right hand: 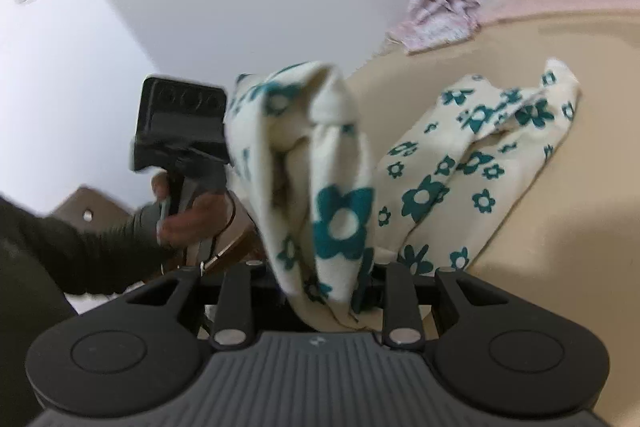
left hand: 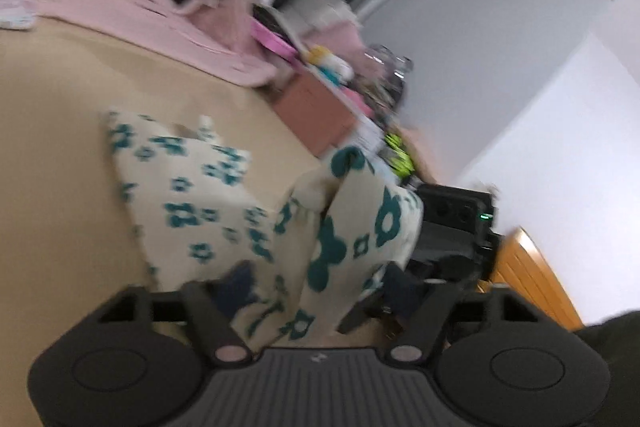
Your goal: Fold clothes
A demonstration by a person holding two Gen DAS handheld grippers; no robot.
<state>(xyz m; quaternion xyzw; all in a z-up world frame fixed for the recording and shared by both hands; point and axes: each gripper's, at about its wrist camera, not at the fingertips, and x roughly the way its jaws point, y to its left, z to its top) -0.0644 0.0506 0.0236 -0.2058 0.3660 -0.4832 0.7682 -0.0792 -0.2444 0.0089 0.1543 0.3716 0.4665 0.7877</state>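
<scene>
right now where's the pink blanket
The pink blanket lies at the far edge of the beige bed, beyond the flowered garment; in the right wrist view it's top right.

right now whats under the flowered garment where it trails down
The trailing end of the flowered garment lies on the tan bed cover. Whatever sits beneath that spread part is covered. The lifted end hangs from both hand-held grippers, nothing visible under it.
</scene>
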